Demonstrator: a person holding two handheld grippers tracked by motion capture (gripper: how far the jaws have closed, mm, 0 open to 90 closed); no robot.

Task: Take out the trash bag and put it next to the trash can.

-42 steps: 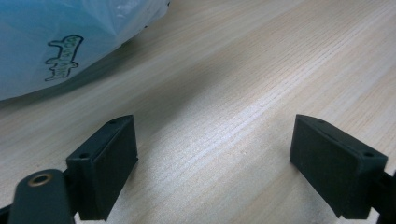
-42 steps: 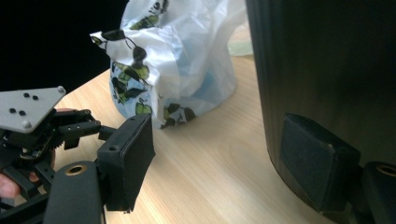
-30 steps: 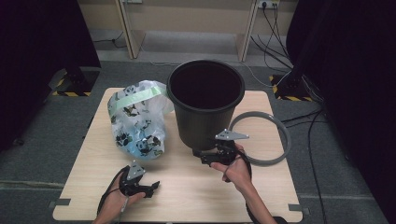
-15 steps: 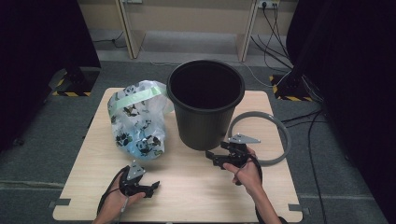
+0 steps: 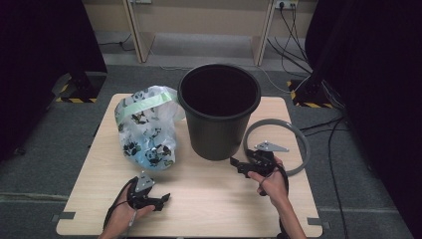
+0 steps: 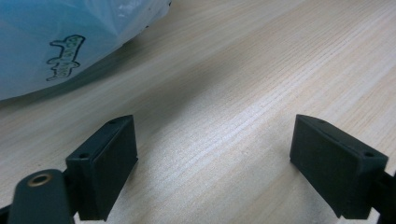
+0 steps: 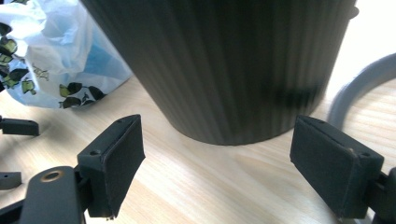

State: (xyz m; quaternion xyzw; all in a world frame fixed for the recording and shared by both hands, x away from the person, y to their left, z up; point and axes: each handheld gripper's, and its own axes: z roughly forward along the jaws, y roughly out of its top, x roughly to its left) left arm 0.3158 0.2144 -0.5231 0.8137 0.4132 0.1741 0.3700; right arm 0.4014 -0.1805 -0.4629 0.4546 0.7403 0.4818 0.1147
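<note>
The right gripper (image 5: pixel 238 164) has drawn back from the black bin (image 5: pixel 219 112), jaws just spread wide and empty, so the bin stands free for lining with the bag (image 5: pixel 147 127)

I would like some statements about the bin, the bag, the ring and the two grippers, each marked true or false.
1. The black bin stands upright on the table. True.
2. The right gripper grips the bin. False: its jaws are open, short of the bin.
3. The printed plastic bag lies inside the bin. False: it lies beside it.
4. The grey ring lies flat on the table. True.
5. The left gripper holds the bag. False: open, empty.
</note>
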